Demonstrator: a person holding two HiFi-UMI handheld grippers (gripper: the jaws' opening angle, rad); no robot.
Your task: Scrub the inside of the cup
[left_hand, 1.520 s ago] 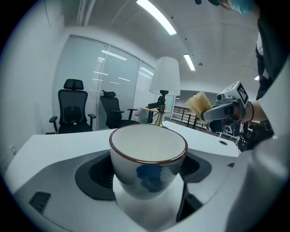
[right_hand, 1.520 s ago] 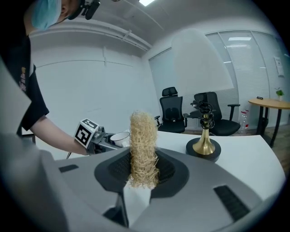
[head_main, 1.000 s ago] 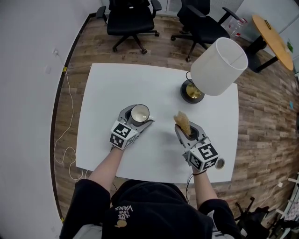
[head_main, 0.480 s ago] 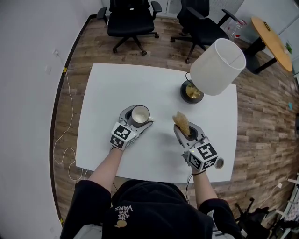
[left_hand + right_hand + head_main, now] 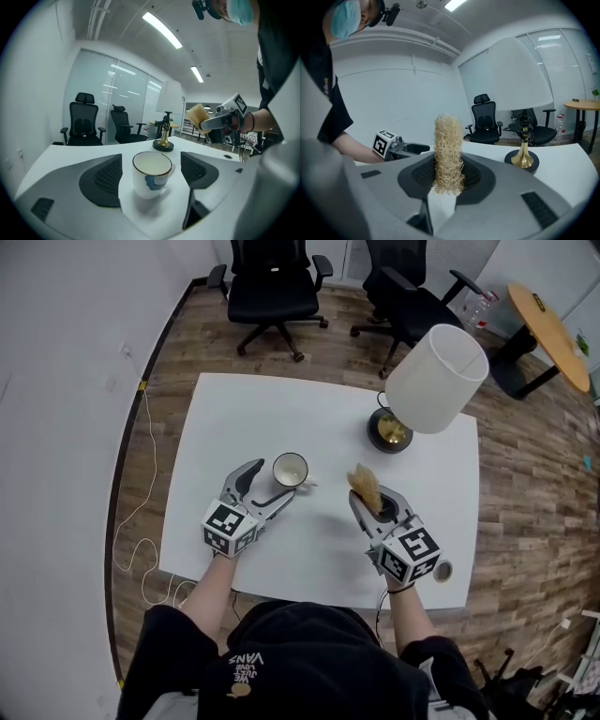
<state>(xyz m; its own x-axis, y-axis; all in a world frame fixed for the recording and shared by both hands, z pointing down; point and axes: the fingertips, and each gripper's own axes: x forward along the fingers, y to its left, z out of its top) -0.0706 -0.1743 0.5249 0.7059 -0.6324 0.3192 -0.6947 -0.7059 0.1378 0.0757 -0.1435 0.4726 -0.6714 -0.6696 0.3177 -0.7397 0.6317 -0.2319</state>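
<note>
Surface: white rectangular table (image 5: 323, 409), mostly bare. On its far right part stands a lamp (image 5: 434, 379) with a white shade, tilted, on a brass base (image 5: 388, 430).

Cup (image 5: 290, 469): upright on the table, left of centre and toward the near edge. It is white with a dark rim and a blue mark on its side; the inside looks pale and empty.

Left gripper (image 5: 273, 480): jaws wide apart and holding nothing. The cup stands at their mouth. The left gripper view shows bare table on both sides of the cup, so neither pad touches it.

Right gripper (image 5: 373, 502): jaws closed on a scrubber (image 5: 448, 154), a straw-coloured fibrous wad. The wad sticks out past the jaw tips and points away from the person. It is to the right of the cup, apart from it, and nearer than the lamp base.

Room:
- The floor (image 5: 525, 484) is wood plank, with a white wall on the left.
- A white cable (image 5: 131, 521) lies in loops on the floor along the table's left side.
- Two black office chairs (image 5: 277, 282) (image 5: 412, 296) stand beyond the far edge.
- A round wooden table (image 5: 548, 324) is at the far right.
- The left gripper view shows a glass partition (image 5: 108, 103) behind the chairs and strip lights (image 5: 161, 30) on the ceiling.
</note>
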